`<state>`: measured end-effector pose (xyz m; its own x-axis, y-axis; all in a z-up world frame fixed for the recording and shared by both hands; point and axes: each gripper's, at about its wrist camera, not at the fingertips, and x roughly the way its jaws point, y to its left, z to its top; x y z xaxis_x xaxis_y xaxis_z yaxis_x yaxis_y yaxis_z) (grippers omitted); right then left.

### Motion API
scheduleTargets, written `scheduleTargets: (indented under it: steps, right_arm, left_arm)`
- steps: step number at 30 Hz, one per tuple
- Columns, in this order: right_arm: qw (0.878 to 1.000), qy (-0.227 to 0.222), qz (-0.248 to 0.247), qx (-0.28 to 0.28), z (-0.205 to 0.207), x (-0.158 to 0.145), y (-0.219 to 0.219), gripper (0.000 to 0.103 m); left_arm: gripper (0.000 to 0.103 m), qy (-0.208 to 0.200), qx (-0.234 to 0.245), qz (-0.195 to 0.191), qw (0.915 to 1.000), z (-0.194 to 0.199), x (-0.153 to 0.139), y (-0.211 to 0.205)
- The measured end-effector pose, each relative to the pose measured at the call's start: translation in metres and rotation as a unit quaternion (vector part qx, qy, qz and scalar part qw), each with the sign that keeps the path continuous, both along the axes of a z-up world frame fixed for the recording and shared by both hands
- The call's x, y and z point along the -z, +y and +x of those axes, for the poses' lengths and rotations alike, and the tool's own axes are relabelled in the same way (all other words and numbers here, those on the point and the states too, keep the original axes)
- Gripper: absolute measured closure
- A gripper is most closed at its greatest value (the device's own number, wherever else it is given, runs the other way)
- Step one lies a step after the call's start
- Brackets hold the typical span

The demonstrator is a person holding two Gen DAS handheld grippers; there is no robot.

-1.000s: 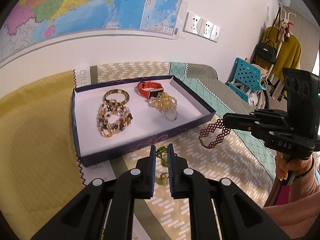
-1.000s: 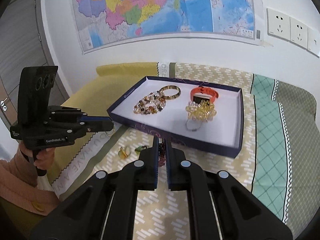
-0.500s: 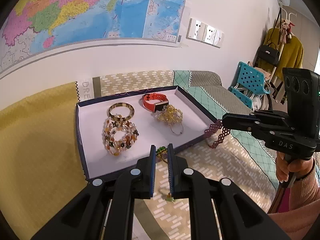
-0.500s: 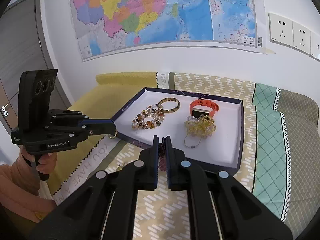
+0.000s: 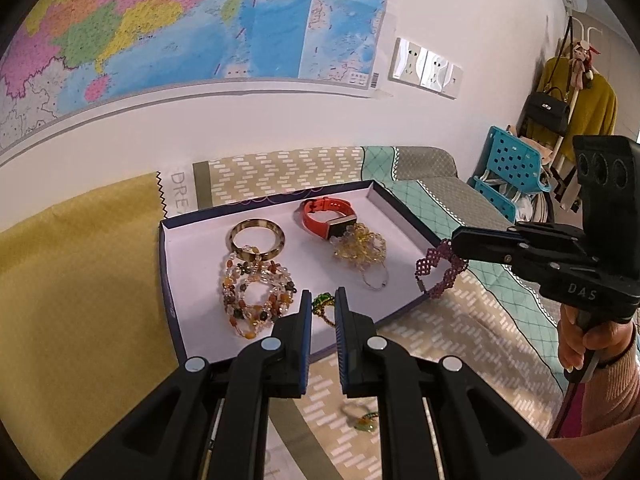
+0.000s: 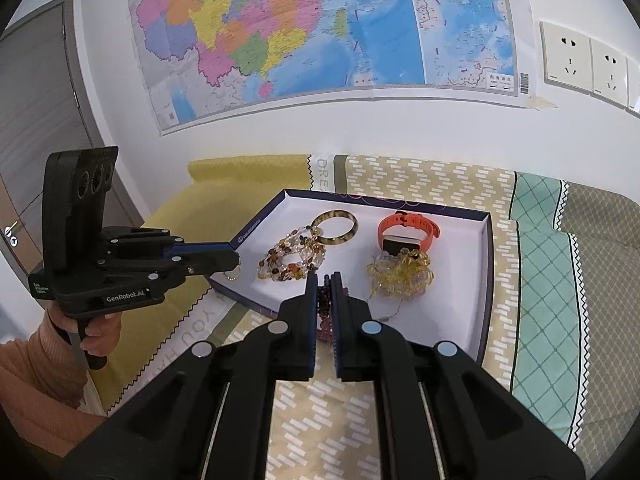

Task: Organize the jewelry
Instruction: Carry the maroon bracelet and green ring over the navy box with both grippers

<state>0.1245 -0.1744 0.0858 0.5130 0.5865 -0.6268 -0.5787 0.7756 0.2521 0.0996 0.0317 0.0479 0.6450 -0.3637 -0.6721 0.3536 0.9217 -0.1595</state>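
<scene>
On the left, the left gripper [image 5: 323, 300] is clamped on a small green beaded piece with a gold chain [image 5: 322, 305], hanging over the near edge of the shallow white-lined, navy-walled tray [image 5: 404, 209]. On the right, the right gripper [image 6: 325, 280] pinches a dark red beaded mesh bracelet [image 5: 436, 268] above the tray's right wall.

Both tongs hold bracelets at the near edge of the jewellery tray.

The left tongs [image 5: 323, 300] pinch a green beaded chain bracelet [image 5: 322, 307] over the shallow navy-edged white tray [image 5: 176, 312]; the right tongs [image 5: 456, 240], in a person's hand [image 5: 580, 340], clamp a dark red woven bead bracelet [image 5: 434, 266] at the tray's right rim. Inside lie a tortoiseshell bangle [image 5: 257, 239], multicoloured stone beads [image 5: 256, 292], an orange-strapped watch [image 5: 326, 222] and yellow crystal beads [image 5: 360, 246].
</scene>
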Motion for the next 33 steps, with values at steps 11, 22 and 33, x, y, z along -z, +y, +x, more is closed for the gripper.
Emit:
scheduleTargets:
  steps: [11, 22, 33]
  right_arm:
    - [1.0, 0.01, -0.001, 0.006, 0.017, 0.009, 0.006, 0.096]
    - [1.0, 0.02, -0.004, 0.016, 0.032, 0.02, 0.008, 0.096]
    - [0.999, 0.045, 0.01, 0.012, 0.051, 0.032, 0.014, 0.096]
  left_arm:
    - [0.093, 0.013, -0.009, 0.001, 0.9999, 0.016, 0.005, 0.002]
    - [0.093, 0.026, -0.019, 0.01, 0.9994, 0.031, 0.013, 0.001]
    - [0.093, 0.054, -0.037, 0.036, 0.9972, 0.056, 0.034, 0.001]
